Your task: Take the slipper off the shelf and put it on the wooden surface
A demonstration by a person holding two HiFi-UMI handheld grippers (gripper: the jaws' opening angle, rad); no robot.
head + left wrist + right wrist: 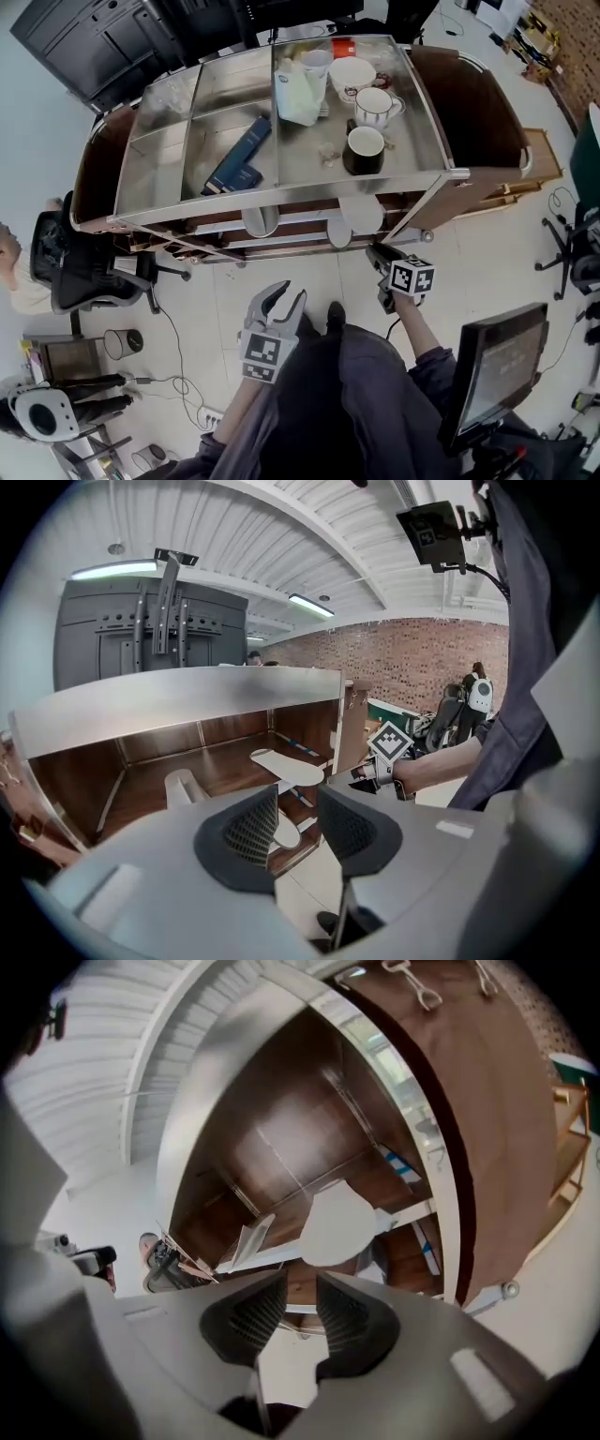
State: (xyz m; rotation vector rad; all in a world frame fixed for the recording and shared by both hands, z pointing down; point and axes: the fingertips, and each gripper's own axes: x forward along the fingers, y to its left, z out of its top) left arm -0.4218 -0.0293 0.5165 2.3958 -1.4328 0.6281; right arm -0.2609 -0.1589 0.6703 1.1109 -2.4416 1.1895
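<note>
A white slipper point(361, 217) sticks out over the front edge of the cart's wooden shelf point(300, 228); a second white slipper point(261, 223) lies to its left. My right gripper point(374, 252) hangs just in front of the first slipper point(337, 1223), apart from it. The right gripper point(302, 1299) has a narrow gap between its jaws and nothing in it. My left gripper point(282, 297) is lower and further back over the floor, open and empty. In the left gripper view the left gripper point(298, 810) faces the shelf, where one slipper point(287, 766) lies flat.
The cart's steel top point(417, 112) carries three cups point(365, 148), a blue box point(240, 156) and a white bag point(300, 92). An office chair point(70, 272) stands at the left and a monitor point(495, 366) at the right. A bin point(120, 343) and cables lie on the floor.
</note>
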